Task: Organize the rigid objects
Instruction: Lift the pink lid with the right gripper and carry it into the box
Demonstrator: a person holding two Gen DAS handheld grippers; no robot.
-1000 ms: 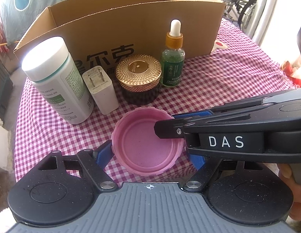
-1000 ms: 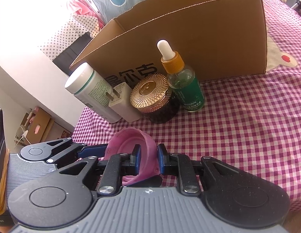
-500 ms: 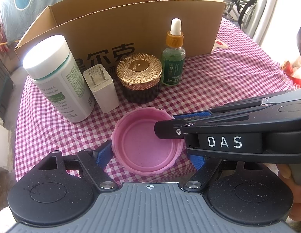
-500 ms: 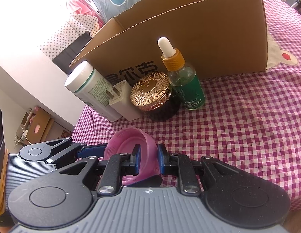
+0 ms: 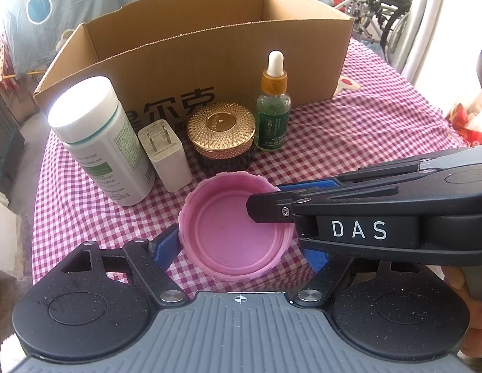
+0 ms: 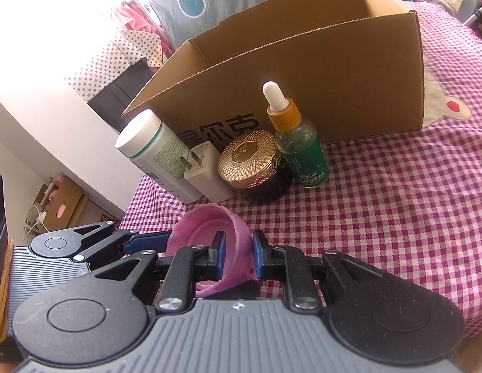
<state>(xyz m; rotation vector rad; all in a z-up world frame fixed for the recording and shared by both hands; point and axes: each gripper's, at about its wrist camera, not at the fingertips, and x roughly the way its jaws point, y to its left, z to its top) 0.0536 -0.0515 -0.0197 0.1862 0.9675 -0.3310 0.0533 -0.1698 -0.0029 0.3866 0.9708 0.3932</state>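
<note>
A pink lid point(image 5: 234, 233) lies open side up on the checked cloth. My right gripper point(image 6: 237, 256) is shut on its right rim point(image 6: 237, 236), one finger inside and one outside. My left gripper point(image 5: 241, 248) is open, its blue pads on either side of the lid, the left pad point(image 5: 166, 244) close to the rim. Behind the lid stand a white bottle point(image 5: 101, 143), a white charger point(image 5: 166, 155), a gold-lidded jar point(image 5: 222, 136) and a green dropper bottle point(image 5: 273, 108), in a row before an open cardboard box point(image 5: 209, 46).
The table is covered with a pink checked cloth point(image 5: 349, 143); its left edge point(image 5: 35, 217) drops off beside the white bottle. Bicycles and wheelchairs point(image 5: 380, 0) stand beyond the box at the far right.
Both grippers and the pink lid have drawn slightly back from the row of objects; the grip on the lid is unchanged.
</note>
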